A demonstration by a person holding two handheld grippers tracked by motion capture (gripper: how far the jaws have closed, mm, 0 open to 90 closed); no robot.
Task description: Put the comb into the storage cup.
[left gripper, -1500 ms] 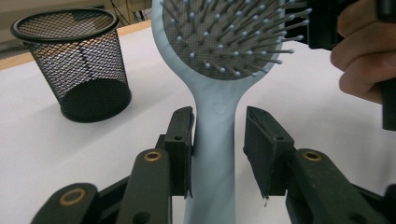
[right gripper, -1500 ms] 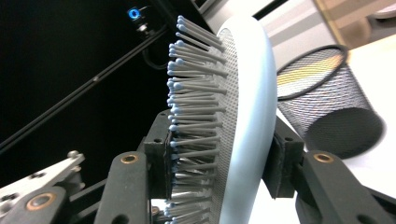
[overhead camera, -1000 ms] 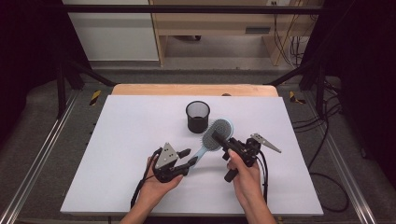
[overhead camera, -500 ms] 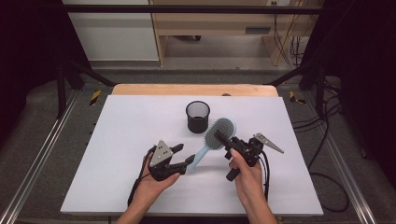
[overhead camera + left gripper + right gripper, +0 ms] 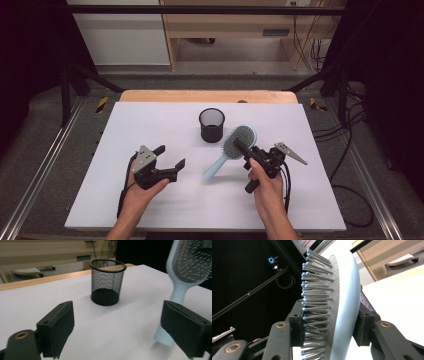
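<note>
Your right hand-held gripper (image 5: 243, 146) is clamped on the hairbrush (image 5: 235, 142) head, mesh cup (image 5: 212, 125) at its 10 o'clock; left hand-held gripper (image 5: 170, 157) gapes wide, empty.

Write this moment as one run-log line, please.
right hand-held gripper: shut on hairbrush head | left hand-held gripper: open | mesh cup: upright

Left gripper (image 5: 169, 157) now off hairbrush (image 5: 231, 150) (jaws apart)

Even overhead light, bright white table (image 5: 150, 125), dark surroundings, soft faint shadows, blurred near bristles, slight softness
</note>
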